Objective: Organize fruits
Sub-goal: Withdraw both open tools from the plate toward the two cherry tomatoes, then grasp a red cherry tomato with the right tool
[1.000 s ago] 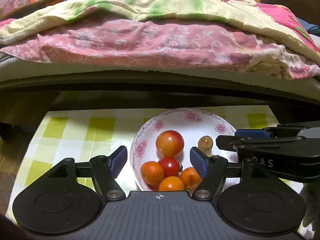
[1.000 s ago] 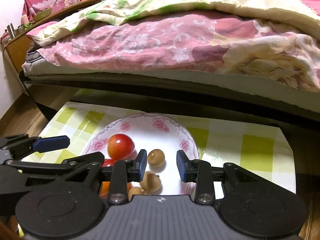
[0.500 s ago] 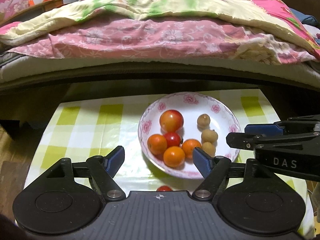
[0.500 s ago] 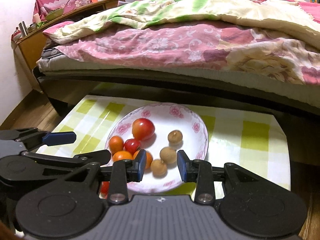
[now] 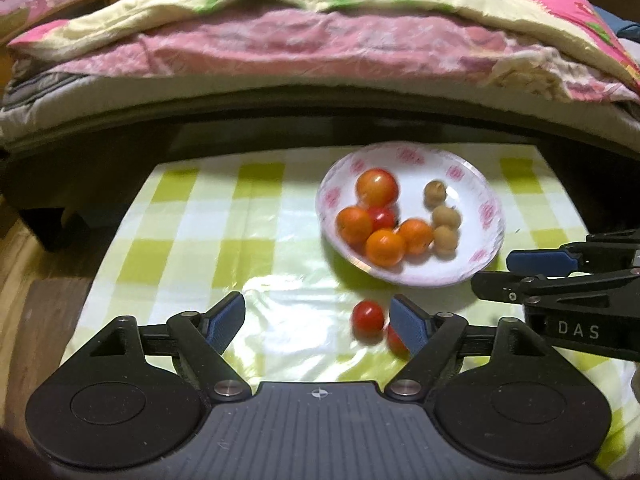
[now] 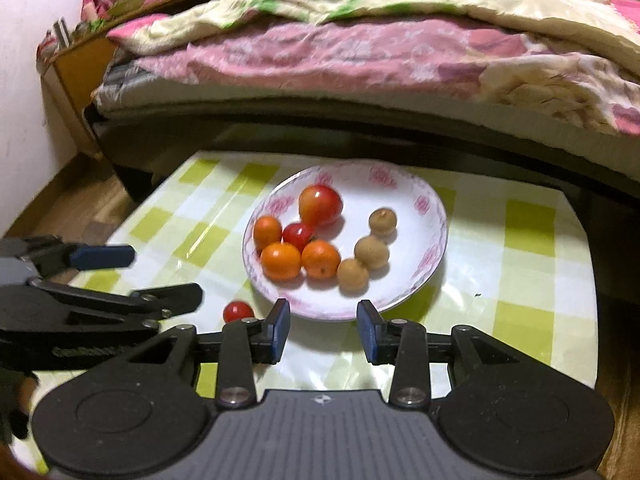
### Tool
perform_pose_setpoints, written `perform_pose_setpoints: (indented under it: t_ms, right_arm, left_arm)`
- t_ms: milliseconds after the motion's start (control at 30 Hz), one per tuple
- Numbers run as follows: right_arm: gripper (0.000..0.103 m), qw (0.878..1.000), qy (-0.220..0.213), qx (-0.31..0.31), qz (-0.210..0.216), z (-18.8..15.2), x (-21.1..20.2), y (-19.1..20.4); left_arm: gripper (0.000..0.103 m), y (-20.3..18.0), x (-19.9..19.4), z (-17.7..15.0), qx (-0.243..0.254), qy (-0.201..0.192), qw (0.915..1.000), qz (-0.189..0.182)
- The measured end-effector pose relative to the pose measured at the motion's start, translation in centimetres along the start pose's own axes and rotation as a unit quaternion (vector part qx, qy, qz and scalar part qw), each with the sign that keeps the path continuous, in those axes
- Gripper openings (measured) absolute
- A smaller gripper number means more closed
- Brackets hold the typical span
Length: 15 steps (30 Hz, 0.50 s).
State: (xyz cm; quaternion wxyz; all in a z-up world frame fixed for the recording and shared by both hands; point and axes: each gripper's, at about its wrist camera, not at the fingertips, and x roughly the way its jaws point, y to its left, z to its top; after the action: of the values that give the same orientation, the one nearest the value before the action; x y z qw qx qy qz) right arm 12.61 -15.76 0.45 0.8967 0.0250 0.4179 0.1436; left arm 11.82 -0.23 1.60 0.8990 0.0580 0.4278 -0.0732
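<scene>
A white plate with pink flowers (image 5: 460, 184) (image 6: 412, 232) holds a big red-orange fruit (image 5: 377, 188), three oranges (image 5: 385, 247), a cherry tomato (image 5: 382, 218) and three brown longans (image 5: 445, 216). In front of the plate, a loose cherry tomato (image 5: 367, 317) (image 6: 238, 312) lies on the checked cloth. A second tomato (image 5: 394, 340) is half hidden behind a finger. My left gripper (image 5: 316, 312) (image 6: 162, 274) hangs over these two, jaws opening, pressing on nothing. My right gripper (image 6: 323, 314) (image 5: 494, 272) is at the plate's near rim, jaws narrowly apart and opening, empty.
The low table under the green-and-white checked cloth (image 5: 200, 240) stands against a bed piled with pink and yellow quilts (image 5: 320, 40). A wooden cabinet (image 6: 72, 64) is at the far left, and wooden floor runs along the table's left side.
Both grippers have drawn back from the plate toward the table's near side. The loose tomatoes on the cloth have come into view. The left jaws have widened.
</scene>
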Motion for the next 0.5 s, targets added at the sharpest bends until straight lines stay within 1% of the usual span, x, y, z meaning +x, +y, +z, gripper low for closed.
perform_pose_setpoints:
  t_ms: [133,267,500]
  right_arm:
    - [0.038,1.0,0.019,-0.011,0.007,-0.6,1.3,0.7]
    - [0.038,0.999,0.033,-0.032,0.021,-1.0,2.5,1.9]
    - [0.038,0.995,0.044,-0.076,0.044,-1.3,4.3,3.7]
  left_arm:
    - [0.084,1.2,0.4,-0.8,-0.008,0.016,0.9998,0.004]
    - [0.084,2.0,0.6,-1.4,-0.012,0.024,0.9996,0.002]
    - [0.084,2.7,0.5,-2.5,-0.011,0.034,0.9993,-0.008]
